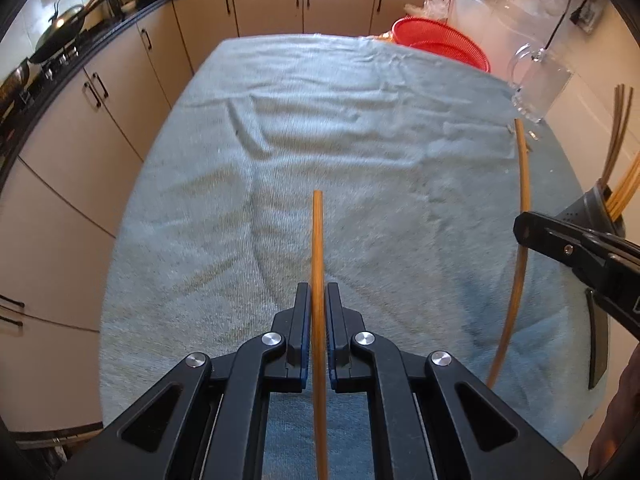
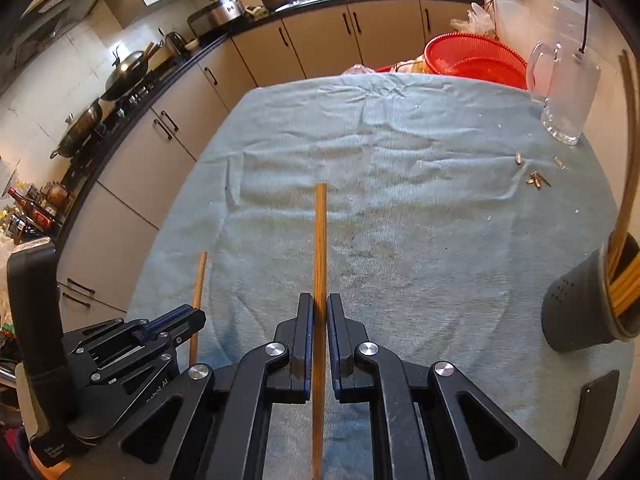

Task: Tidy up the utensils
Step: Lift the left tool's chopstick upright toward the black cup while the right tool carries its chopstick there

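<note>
chopsticks: one wooden chopstick (image 1: 318,264) is clamped between the closed pads of the left tool (image 1: 319,292), its tip projecting ahead of the jaws over the blue towel (image 1: 360,128) covering the counter. second chopstick (image 2: 320,248) is gripped the same way in the right tool (image 2: 320,304), also pointing forward and clear of the towel. to the right of the right tool stands a grey holder (image 2: 580,304) with further chopsticks (image 2: 624,272) upright in it. glass jug (image 2: 568,92) and red basket (image 2: 472,60) sit far ahead on the right. small brass-coloured bits (image 2: 538,179) lie on the towel ahead right. dark flat item (image 2: 592,412) lies near right; kind unclear.
</note>
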A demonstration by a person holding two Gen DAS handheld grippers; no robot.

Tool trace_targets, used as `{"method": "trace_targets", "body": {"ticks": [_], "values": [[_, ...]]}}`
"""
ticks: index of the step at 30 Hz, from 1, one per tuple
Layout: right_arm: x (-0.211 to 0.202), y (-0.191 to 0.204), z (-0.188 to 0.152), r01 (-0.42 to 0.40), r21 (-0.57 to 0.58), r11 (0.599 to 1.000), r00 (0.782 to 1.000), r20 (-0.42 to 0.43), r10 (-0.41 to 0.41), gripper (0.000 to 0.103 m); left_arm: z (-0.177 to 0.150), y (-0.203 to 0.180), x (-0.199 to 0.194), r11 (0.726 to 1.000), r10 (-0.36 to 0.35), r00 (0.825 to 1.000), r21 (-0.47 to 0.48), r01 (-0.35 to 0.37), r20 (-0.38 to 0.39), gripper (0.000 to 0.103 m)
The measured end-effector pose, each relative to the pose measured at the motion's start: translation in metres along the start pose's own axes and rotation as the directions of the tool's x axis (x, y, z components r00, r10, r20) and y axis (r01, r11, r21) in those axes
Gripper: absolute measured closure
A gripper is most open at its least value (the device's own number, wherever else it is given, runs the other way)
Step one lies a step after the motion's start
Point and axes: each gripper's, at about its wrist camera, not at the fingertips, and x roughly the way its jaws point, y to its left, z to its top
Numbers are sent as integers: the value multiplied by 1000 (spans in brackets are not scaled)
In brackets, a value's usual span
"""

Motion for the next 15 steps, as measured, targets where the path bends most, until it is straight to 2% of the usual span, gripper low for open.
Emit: {"method": "trace_targets", "body": {"ticks": [15], "values": [[-46,3,2,-14,1,1000,995,103,14,96,14,-15,-51,999,-22,993,33,18,118,97]]}}
